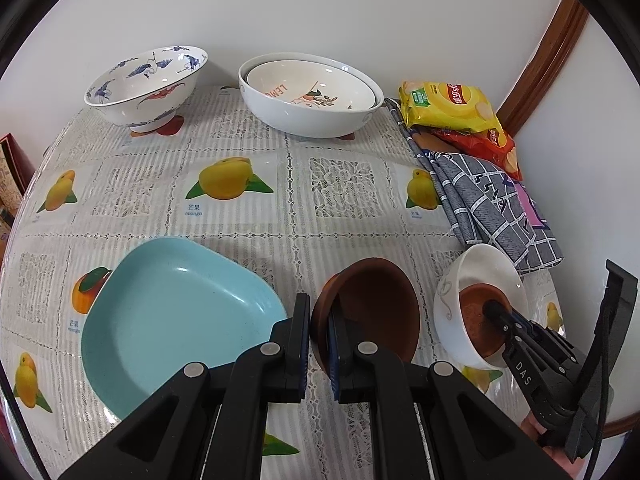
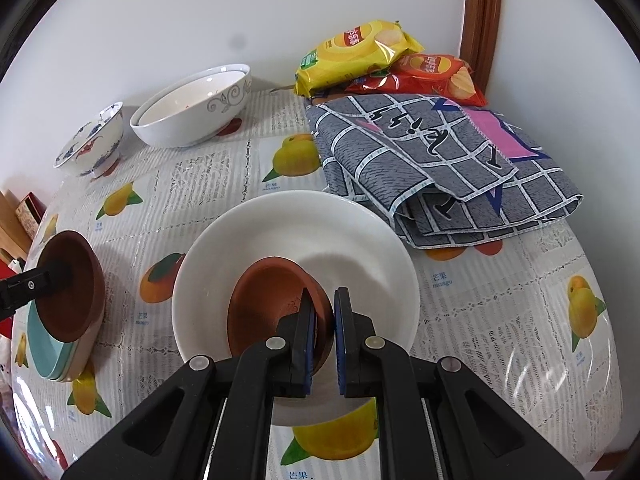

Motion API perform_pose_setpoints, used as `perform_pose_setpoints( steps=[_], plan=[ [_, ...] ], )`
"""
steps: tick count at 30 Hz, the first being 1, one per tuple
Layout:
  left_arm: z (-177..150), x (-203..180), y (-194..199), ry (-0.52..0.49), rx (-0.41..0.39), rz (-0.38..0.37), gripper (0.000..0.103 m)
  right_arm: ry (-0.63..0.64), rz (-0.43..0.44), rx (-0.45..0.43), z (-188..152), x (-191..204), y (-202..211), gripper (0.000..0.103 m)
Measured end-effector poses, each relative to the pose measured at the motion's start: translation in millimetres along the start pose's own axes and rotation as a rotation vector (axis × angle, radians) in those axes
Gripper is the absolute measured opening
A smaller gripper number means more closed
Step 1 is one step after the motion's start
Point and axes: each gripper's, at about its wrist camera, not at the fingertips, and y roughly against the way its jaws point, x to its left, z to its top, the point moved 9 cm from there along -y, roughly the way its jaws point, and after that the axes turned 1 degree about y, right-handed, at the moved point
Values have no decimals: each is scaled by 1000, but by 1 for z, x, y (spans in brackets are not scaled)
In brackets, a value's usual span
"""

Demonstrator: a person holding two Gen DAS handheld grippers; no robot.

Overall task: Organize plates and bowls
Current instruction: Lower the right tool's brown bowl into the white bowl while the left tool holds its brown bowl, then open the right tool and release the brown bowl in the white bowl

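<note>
My left gripper is shut on the rim of a brown clay bowl and holds it tilted above the table, right of a light blue plate. My right gripper is shut on the rim of a second brown clay bowl, which sits inside a white bowl. In the left wrist view that white bowl is at the right with the right gripper reaching into it. In the right wrist view the left gripper's bowl hangs over the blue plate.
At the back stand a blue-patterned bowl and a large white bowl with a smaller one nested in it. Chip bags and a folded grey checked cloth lie at the right by the wall. The tablecloth has fruit prints.
</note>
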Motion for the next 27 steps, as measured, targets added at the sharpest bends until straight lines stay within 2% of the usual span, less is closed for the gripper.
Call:
perform_pose_setpoints(
  steps=[11, 21, 27],
  plan=[
    [3, -2, -5, -6, 3, -9, 8, 8, -20, 25, 4, -3, -13, 9],
    [2, -6, -10, -10, 11, -15, 8, 91, -96, 14, 3, 1, -17, 12],
    [1, -12, -12, -17, 13, -26, 9, 124, -95, 2, 4, 4, -15, 23]
  ],
)
